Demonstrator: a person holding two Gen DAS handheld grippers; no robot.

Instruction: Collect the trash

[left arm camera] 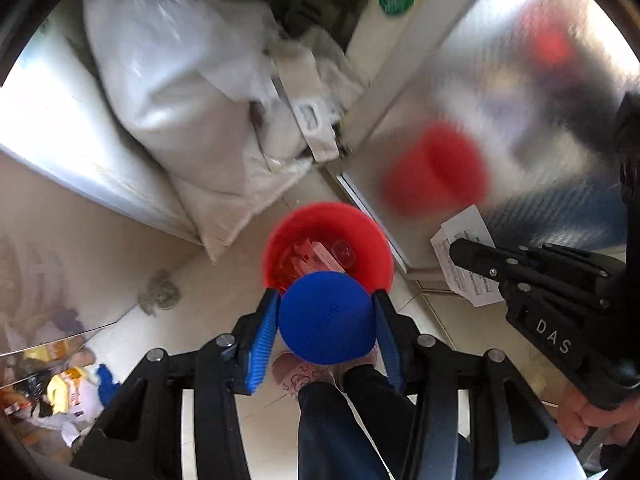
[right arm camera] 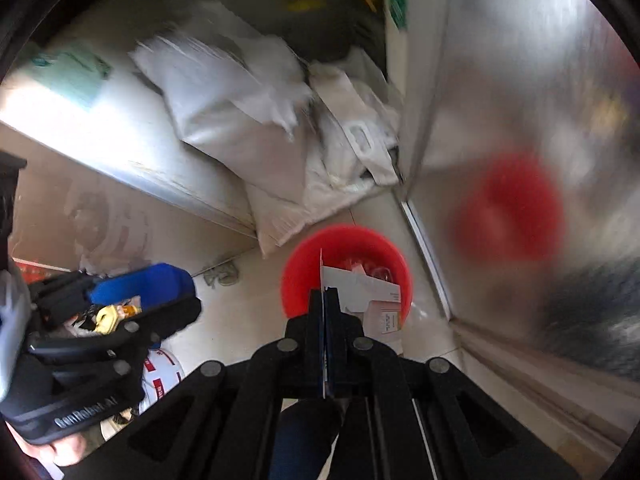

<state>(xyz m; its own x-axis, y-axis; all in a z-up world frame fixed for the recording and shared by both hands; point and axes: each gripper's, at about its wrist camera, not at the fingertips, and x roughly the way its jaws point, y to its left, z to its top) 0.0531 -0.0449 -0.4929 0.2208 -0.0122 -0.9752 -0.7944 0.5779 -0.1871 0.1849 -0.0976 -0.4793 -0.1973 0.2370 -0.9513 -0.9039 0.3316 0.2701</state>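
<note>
From the left wrist camera, the left gripper (left arm camera: 326, 312) has its blue-padded fingers (left arm camera: 262, 332) clamped on either side of a blue cup (left arm camera: 327, 318), held bottom-out above the red bin (left arm camera: 328, 242) on the pale tiled floor (left arm camera: 224, 280). The bin already holds bits of red and white packaging and something clear. Off to the right, the right gripper (left arm camera: 454, 250) pinches a printed white paper (left arm camera: 466, 256), which hangs beside the bin, near the steel cabinet front (left arm camera: 520, 100) that mirrors the bin as a red blur. White sacks (left arm camera: 180, 92) are slumped behind the bin. From the right wrist camera, the right gripper (right arm camera: 324, 292) is drawn narrow, fingers nipped on the paper (right arm camera: 368, 300), seen edge-on and spreading right over the bin (right arm camera: 304, 272). The left gripper (right arm camera: 192, 300) shows at the left, gripping the blue cup (right arm camera: 148, 282), well apart from the bin from this angle.
</note>
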